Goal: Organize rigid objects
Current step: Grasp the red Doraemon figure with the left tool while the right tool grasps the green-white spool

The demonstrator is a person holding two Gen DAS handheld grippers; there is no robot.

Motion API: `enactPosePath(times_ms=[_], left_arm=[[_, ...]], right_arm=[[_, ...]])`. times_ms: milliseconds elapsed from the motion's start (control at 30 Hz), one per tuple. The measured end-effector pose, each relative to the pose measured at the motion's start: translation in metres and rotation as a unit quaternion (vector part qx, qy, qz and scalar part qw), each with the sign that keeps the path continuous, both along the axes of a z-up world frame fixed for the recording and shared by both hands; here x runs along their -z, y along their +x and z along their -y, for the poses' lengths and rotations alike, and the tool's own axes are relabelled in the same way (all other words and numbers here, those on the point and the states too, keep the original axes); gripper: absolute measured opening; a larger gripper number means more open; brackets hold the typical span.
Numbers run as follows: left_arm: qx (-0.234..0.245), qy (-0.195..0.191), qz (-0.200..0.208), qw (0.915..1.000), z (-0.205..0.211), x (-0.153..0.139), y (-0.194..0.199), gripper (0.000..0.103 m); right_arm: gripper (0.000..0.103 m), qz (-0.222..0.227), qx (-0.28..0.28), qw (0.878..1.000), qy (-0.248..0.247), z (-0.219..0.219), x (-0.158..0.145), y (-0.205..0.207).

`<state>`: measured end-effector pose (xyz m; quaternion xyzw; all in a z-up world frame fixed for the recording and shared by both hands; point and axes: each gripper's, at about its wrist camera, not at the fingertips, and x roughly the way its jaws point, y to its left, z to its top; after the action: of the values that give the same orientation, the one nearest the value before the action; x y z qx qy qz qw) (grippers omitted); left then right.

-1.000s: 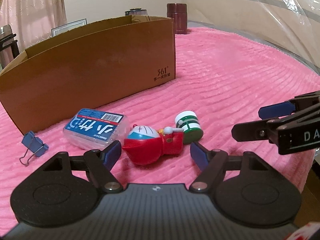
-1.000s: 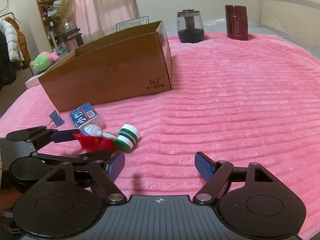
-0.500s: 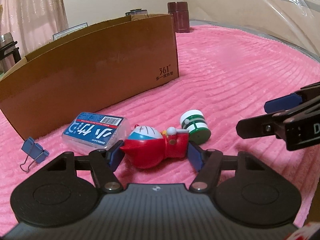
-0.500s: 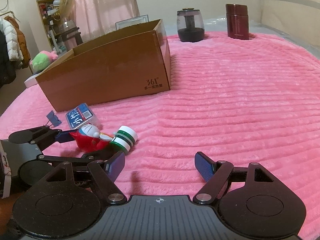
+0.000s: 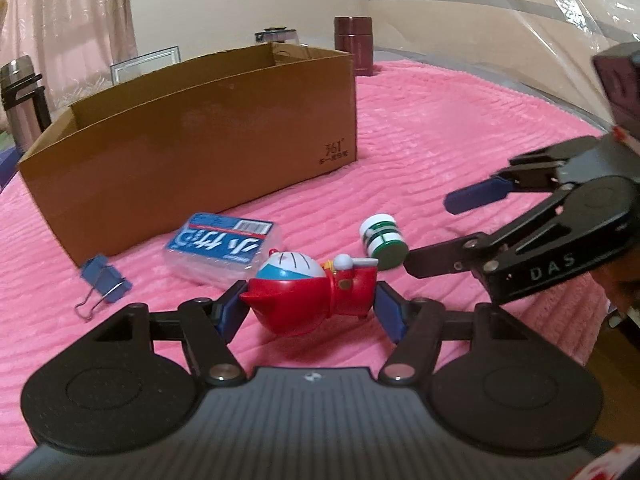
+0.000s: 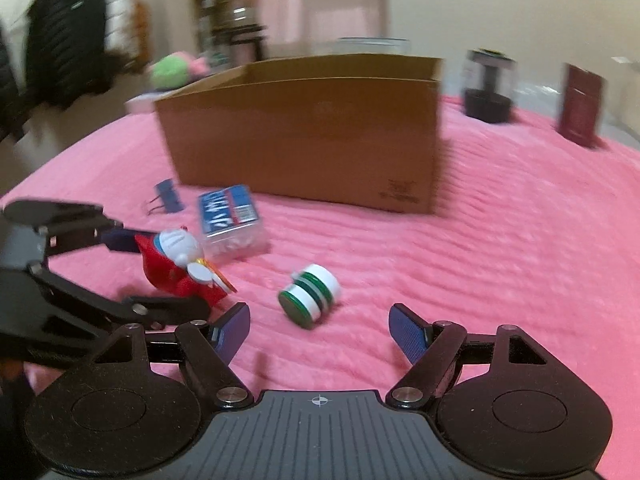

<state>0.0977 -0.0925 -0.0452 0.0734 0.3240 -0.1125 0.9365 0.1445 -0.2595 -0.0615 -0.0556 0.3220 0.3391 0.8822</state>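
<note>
Left wrist view: left gripper (image 5: 310, 308) clamped on red toy figure (image 5: 310, 296), both blue pads touching its ends; jaws have just been closing, toy between them. Toy's long axis running 9 to 3 across the jaws, head end at 9. Toy looks slightly raised off pink blanket (image 5: 440, 140), contact underneath not clear. Cardboard box (image 5: 200, 152) up at 11, open top facing up, likely drop target. Clear blue-labelled case (image 5: 224, 246) just beyond the toy at 11, binder clip (image 5: 105, 286) at 9. Green-white spool (image 5: 382, 242) at 1, on its side, right gripper (image 5: 436, 234) hovering just past it at 2, fingers apart.

Right wrist view (blurred): right gripper (image 6: 320, 332) wide, empty, nothing touching pads. Spool (image 6: 310, 294) at 12, just ahead of the fingertips, inside the gap line, axis tilted roughly 11 to 5. Right hand plainly nearer the spool. Left gripper (image 6: 160, 272) at 9 to 10 holding toy (image 6: 176, 264). Box (image 6: 304, 132) beyond at 12.
</note>
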Motion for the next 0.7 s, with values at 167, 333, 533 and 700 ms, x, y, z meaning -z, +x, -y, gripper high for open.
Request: enactPosePath(times_ms=[167,333,533,700], left_arm=[[-0.021,0.001,-0.004,0.9998,-0.016,0.000,-0.003,0.063],[-0.037,-0.006,-0.009,0.9993,-0.029,0.001,-0.001,0.063],[-0.043,-0.012,-0.012,0.9989,-0.034,0.002,0.002,0.063],[-0.044,-0.015,-0.015,0.9988,-0.037,0.003,0.003,0.063]], right_arm=[[0.070,0.015,-0.070,0.997,-0.035,-0.010,0.005,0.018],[0.058,0.038,-0.134,0.987,-0.082,-0.024,0.009,0.030],[0.045,0.053,-0.193,0.972,-0.124,-0.035,0.012,0.034],[0.032,0.053,-0.209,0.966,-0.142,-0.039,0.015,0.035]])
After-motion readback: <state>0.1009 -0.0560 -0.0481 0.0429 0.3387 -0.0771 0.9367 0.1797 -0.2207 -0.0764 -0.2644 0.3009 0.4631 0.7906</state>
